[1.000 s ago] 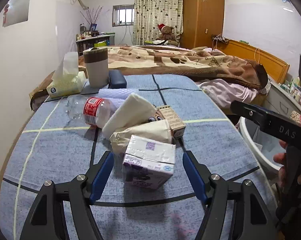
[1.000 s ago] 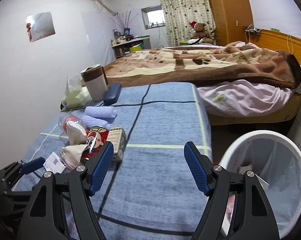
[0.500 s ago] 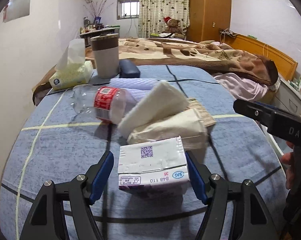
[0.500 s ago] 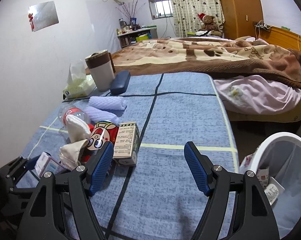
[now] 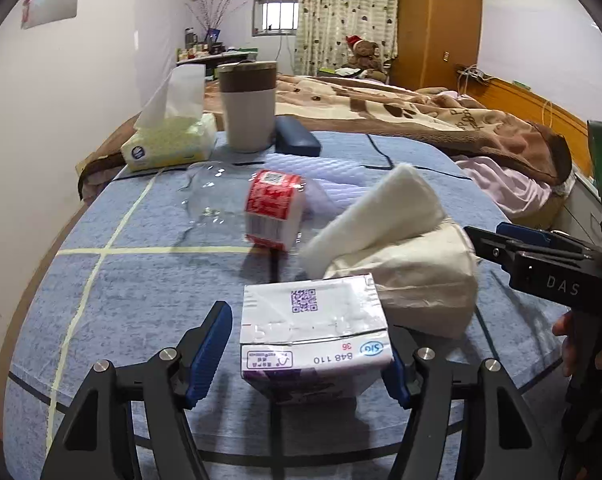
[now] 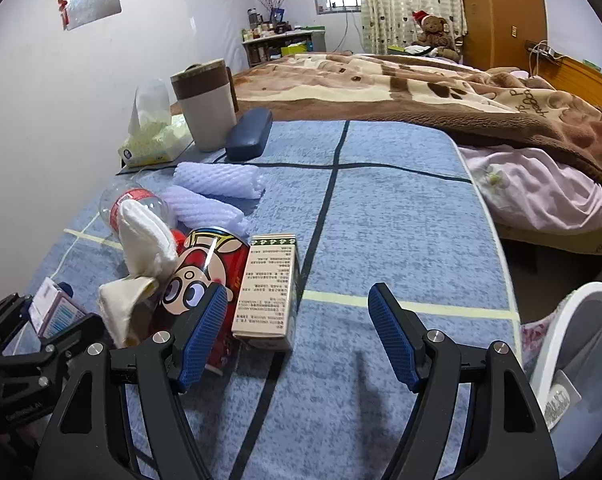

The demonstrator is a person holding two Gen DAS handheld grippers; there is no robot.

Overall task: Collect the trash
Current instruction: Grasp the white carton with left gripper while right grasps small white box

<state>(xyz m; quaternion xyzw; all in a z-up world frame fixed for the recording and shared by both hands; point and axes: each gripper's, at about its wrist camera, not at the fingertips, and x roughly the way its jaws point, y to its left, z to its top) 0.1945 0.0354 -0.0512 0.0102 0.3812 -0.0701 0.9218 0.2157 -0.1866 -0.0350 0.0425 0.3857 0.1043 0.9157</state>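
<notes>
A white and purple drink carton [image 5: 313, 332] lies on the blue cloth between the fingers of my left gripper [image 5: 305, 360]. The jaws are closing; a narrow gap still shows at the left pad. Behind the carton are crumpled tissues [image 5: 401, 248] and a clear bottle [image 5: 273, 208] with a red label. My right gripper [image 6: 299, 340] stands open over the cloth. A small printed box [image 6: 267, 288] lies just ahead, near its left finger, beside a red cartoon can [image 6: 205, 272].
A white bin [image 6: 561, 328] with a liner stands off the table's right edge. Two foam nets [image 6: 217, 180], a tissue pack [image 5: 169, 144], a lidded cup [image 5: 249, 108] and a dark case [image 5: 297, 140] sit farther back. A bed lies beyond.
Both grippers came forward and lower. The carton now sits between the left fingers, which narrowed a little. The right gripper swung from the bin toward the can and box.
</notes>
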